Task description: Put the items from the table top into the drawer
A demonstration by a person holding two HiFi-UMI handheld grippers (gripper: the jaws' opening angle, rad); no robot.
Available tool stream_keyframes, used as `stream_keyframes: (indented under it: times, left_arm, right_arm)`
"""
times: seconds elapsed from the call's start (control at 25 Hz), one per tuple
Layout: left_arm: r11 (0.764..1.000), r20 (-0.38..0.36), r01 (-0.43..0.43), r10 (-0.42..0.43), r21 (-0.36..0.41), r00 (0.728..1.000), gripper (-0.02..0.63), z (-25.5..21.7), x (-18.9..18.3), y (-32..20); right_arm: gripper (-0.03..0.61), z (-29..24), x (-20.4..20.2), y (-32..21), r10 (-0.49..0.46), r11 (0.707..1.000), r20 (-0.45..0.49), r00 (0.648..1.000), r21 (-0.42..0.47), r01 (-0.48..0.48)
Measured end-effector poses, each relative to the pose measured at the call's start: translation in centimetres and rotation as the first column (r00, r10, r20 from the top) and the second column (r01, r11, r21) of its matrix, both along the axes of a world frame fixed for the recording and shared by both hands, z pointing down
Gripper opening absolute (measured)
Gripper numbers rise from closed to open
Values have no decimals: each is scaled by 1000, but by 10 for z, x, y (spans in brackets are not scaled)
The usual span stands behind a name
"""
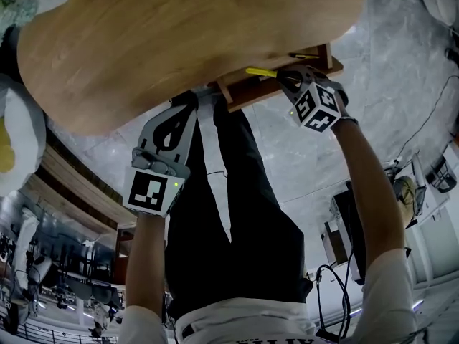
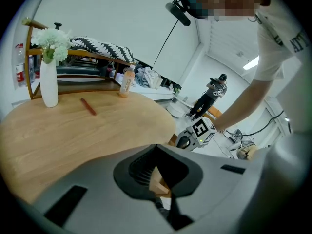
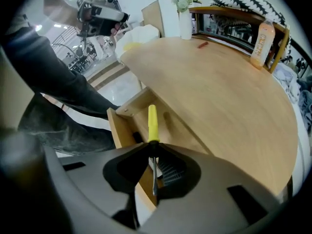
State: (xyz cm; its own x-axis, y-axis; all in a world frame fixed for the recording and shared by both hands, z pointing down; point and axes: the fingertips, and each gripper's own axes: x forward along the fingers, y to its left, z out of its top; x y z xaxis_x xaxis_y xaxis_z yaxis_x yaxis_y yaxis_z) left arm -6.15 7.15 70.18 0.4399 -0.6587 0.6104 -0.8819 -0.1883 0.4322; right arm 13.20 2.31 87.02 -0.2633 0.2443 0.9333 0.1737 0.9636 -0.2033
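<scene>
The round, pale wooden table top (image 1: 179,41) fills the upper part of the head view. A brown wooden drawer (image 3: 127,123) stands pulled out from under its near edge, in front of the person.

The left gripper (image 2: 157,178) is at the drawer's left end. Its jaws are pressed onto a strip of pale wood that looks like the drawer's wall. The right gripper (image 3: 153,165) hangs over the open drawer at the table's near edge. Its jaws are closed on the metal shaft of a yellow-handled screwdriver (image 3: 152,122). The handle points away from the gripper, over the drawer's inside and just beside the table's rim.

A tall white vase of white flowers (image 2: 48,84) stands upright at the far edge of the table top. A clear plastic bottle of orange drink (image 2: 127,82) stands further along that edge, well apart from the vase. A thin red stick (image 2: 88,106) lies flat on the bare wood between them, a little in from the edge.
</scene>
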Motion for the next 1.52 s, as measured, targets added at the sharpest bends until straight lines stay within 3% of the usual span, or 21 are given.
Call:
stream_keyframes:
  times: [0.4, 0.56, 0.76, 1.04, 1.28, 1.52]
  left_arm:
    - [999, 1, 30, -30, -23, 1000, 21, 10, -12, 9]
    - [999, 3, 32, -32, -23, 999, 21, -3, -15, 12]
    - [999, -7, 29, -29, -20, 1000, 21, -2, -7, 3]
    - [1000, 10, -13, 13, 3, 1000, 21, 1, -30, -7]
    - [996, 47, -89, 88, 13, 995, 22, -8, -40, -25]
    - [994, 72, -111, 109, 18, 991, 23, -11, -50, -51]
  right_arm:
    - [77, 28, 2, -4, -65, 996, -77, 995, 63, 70]
    - [140, 11, -4, -14, -38, 994, -61, 997, 96, 44]
    - [144, 7, 6, -26, -3, 992, -40, 999, 125, 8]
    - [143, -9, -19, -26, 72, 990, 12, 997, 118, -73]
    - [99, -38, -32, -29, 182, 976, 79, 980, 103, -190]
    - [63, -66, -39, -41, 301, 943, 150, 942, 97, -317]
